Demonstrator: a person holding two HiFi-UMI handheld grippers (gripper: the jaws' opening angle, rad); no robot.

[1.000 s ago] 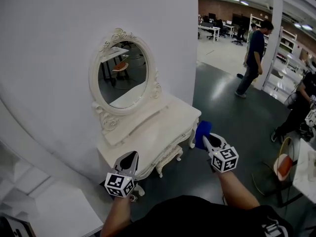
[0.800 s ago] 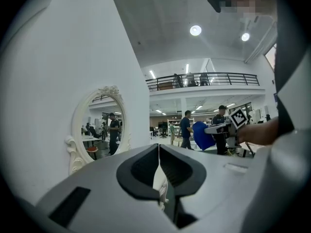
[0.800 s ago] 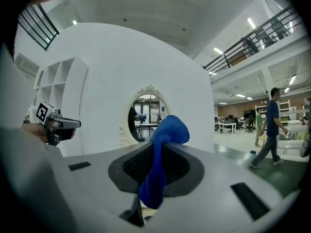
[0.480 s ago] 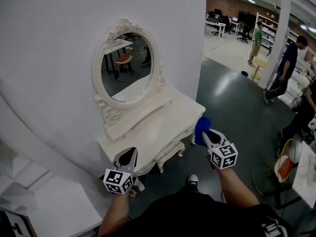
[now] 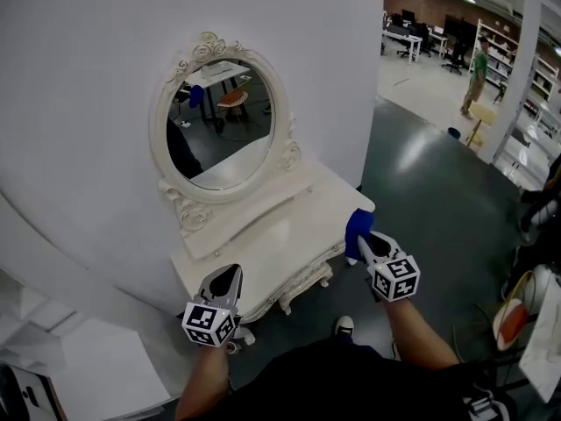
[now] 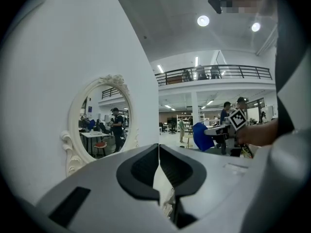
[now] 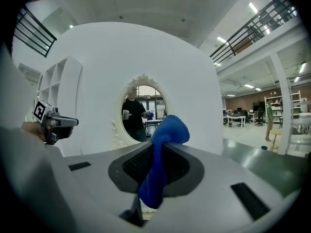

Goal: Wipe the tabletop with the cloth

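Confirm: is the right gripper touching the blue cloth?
Touching. The right gripper view shows the right gripper shut on the blue cloth.

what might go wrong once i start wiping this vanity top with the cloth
The blue cloth is pinched in the right gripper by a thin fold; dragging may pull it free. A wide sweep across the tabletop could knock the oval mirror standing at its back.
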